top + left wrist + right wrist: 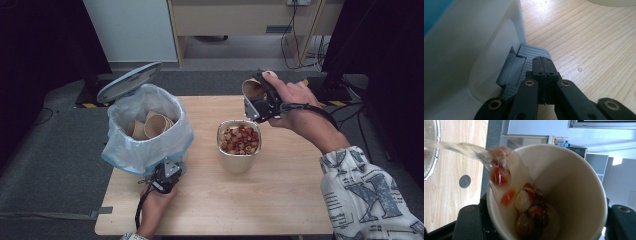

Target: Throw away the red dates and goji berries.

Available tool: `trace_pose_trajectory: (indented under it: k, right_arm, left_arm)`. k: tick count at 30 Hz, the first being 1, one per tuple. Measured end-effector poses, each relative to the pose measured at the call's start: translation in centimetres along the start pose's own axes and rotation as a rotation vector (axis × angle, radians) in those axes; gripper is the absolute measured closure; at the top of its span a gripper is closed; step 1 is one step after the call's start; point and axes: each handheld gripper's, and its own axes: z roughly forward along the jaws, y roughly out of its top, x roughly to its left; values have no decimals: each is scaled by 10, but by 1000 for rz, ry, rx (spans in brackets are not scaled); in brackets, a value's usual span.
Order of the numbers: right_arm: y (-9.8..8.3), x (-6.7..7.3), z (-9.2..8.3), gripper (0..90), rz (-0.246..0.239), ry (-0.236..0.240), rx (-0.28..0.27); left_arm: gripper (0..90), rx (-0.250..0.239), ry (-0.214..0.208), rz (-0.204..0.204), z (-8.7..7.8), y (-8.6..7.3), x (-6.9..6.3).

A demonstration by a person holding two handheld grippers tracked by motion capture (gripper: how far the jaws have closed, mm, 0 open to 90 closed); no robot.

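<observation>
Left gripper (543,65): jaws together, tips pressing the bin's grey pedal (530,56)
Bin (145,131): lid up, paper cups inside, on table (280,200)
Right gripper (261,102): clamped on tilted cup (564,192), liquid and fruit spilling over its rim
Pot (239,145): mid-table, full of fruit

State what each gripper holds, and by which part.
The right gripper holds a tilted paper cup by its side wall, near the base, pouring into the bowl. The left gripper is shut, holding nothing, its tips on the bin's grey pedal.
</observation>
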Motion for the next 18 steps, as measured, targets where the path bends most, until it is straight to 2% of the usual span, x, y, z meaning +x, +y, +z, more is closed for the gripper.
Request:
trace_pose_trajectory:
  k: [9,18]
  right_arm:
    - [-3,-1,0,318,0,-10,1]
    - [-2,1,0,318,-24,-11,7]
  left_arm:
    - [894,0,-1,-1,0,0,0]
    - [894,0,-1,0,0,0,0]
